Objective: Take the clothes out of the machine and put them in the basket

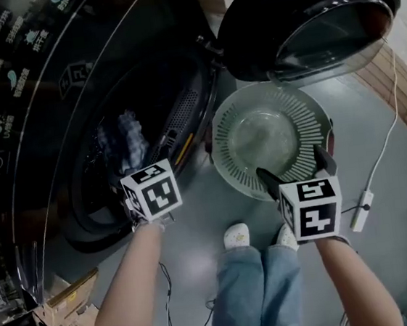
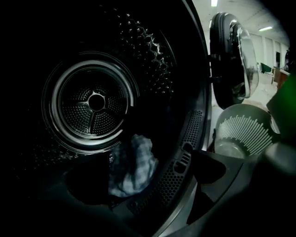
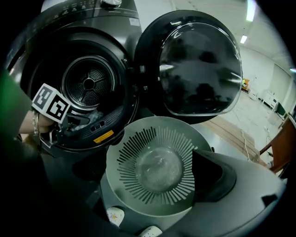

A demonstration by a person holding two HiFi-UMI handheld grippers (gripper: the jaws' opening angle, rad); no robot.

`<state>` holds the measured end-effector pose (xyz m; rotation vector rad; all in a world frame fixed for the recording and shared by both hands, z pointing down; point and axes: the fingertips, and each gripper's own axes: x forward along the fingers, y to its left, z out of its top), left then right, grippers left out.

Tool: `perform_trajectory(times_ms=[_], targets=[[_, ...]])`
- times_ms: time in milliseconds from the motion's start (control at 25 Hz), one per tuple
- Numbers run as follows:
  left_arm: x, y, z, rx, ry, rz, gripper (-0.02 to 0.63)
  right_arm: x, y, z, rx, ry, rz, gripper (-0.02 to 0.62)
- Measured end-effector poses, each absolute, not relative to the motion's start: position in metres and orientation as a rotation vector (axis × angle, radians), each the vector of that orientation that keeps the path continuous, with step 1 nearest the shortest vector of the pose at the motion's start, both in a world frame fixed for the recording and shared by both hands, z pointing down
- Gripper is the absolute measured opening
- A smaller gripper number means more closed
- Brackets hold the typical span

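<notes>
Forearms up close, and the left gripper [image 1: 143,176] sits at the mouth of the dark front-loading machine [image 1: 36,104], jaws apart, nothing gripped. Its own view looks past the perforated steel drum [image 2: 95,102] to a crumpled pale blue checked cloth [image 2: 132,166] lying at the drum's front lip. The right gripper [image 1: 297,170] hangs released over the empty round pale green slotted plastic basket [image 3: 115,152], just beside the swung-open round glass door [image 3: 199,69]. Only that view shows the bright room and its ceiling light strips [image 3: 249,11]. Underfoot, a smooth grey floor [image 1: 196,225] and a white cable [image 1: 387,138].
</notes>
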<state>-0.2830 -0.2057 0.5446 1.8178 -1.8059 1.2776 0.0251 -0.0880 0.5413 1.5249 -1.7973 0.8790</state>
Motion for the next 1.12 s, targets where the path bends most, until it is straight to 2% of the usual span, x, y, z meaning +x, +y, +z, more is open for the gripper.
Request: perform_trajectory(times_ms=[240, 600, 760, 800, 840, 880, 920, 1120], targets=[[-0.321, -0.237, 0.568, 1.687, -1.879, 1.37, 0.552, 0.002, -0.09, 0.546, 1.471, -1.823, 0.858, 0.568], [-0.346, -0.263, 0.6, 1.592, -1.776, 1.498, 0.549, 0.005, -0.092, 0.566, 1.461, -1.793, 0.872, 0.568], [-0.358, -0.269, 0.611, 1.531, -1.76, 1.511, 0.502, 0.002, -0.094, 0.572, 1.449, -1.79, 0.874, 0.568], [-0.36, -0.266, 0.615, 1.508, -1.736, 1.552, 0.468, 0.001, -0.095, 0.573, 1.448, -1.79, 0.877, 0.568], [-0.361, -0.261, 0.62, 1.495, -1.706, 1.6, 0.339, 0.0, -0.096, 0.574, 1.448, -1.791, 0.88, 0.568], [-0.359, -0.258, 0.624, 1.504, -1.685, 1.649, 0.066, -0.001, -0.097, 0.574, 1.45, -1.792, 0.884, 0.568], [-0.355, -0.257, 0.625, 1.536, -1.671, 1.689, 0.038, -0.001, -0.097, 0.575, 1.453, -1.793, 0.889, 0.568], [-0.324, -0.251, 0.618, 1.694, -1.635, 1.8, 0.038, 0.001, -0.091, 0.57, 1.46, -1.784, 0.906, 0.568]])
